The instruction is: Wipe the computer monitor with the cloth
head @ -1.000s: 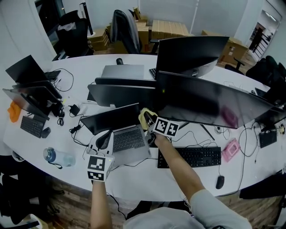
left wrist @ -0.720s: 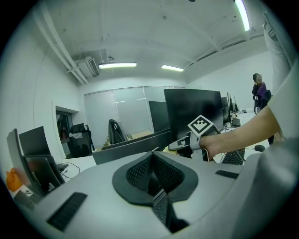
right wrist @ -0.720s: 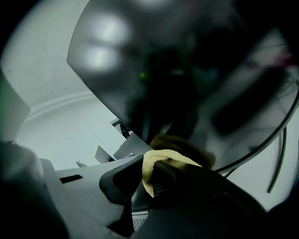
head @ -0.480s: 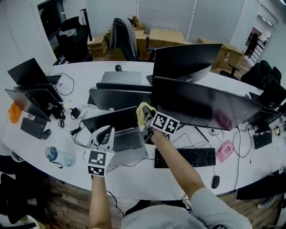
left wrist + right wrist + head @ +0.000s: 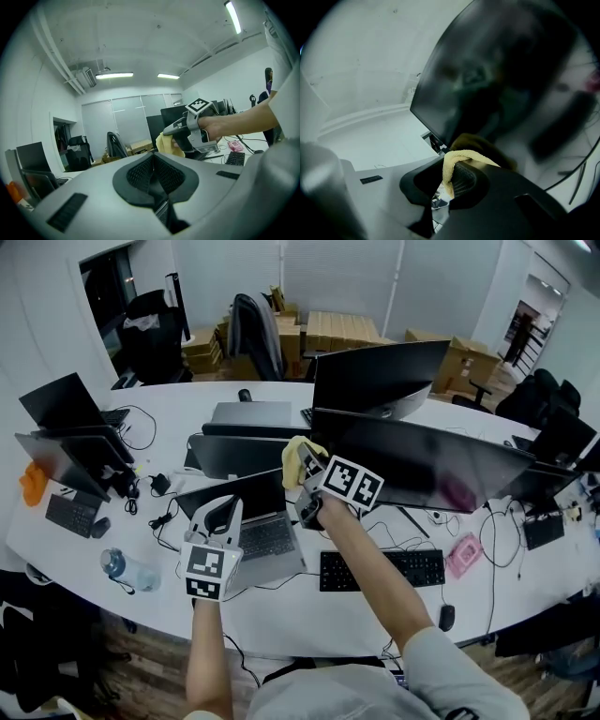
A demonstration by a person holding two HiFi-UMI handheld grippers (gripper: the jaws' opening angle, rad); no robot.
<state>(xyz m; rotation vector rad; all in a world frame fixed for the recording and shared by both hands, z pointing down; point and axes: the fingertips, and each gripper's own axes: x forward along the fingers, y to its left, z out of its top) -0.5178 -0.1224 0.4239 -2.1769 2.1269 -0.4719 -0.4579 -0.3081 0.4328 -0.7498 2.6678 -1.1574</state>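
Cloth (image 5: 294, 456): yellow, soft and light, judged prone to bunching, best pinched on a thick fold. It was gripped in the closed fingers of the right gripper (image 5: 306, 474), at the left end of the monitor (image 5: 422, 460). Left gripper (image 5: 218, 521): fingers pressed together, empty, near the laptop (image 5: 267, 535). The right gripper view alone showed the pinched fold; the head view showed only a tuft. Contact with the screen was unclear.

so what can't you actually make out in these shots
Whether the yellow terry cloth touches the wide black monitor: head view, the right gripper and the cloth's folds cover the contact.
Any dirt on the monitor: right gripper view, screen blurred.
The small pink object beside the black keyboard: head view, too small to identify.
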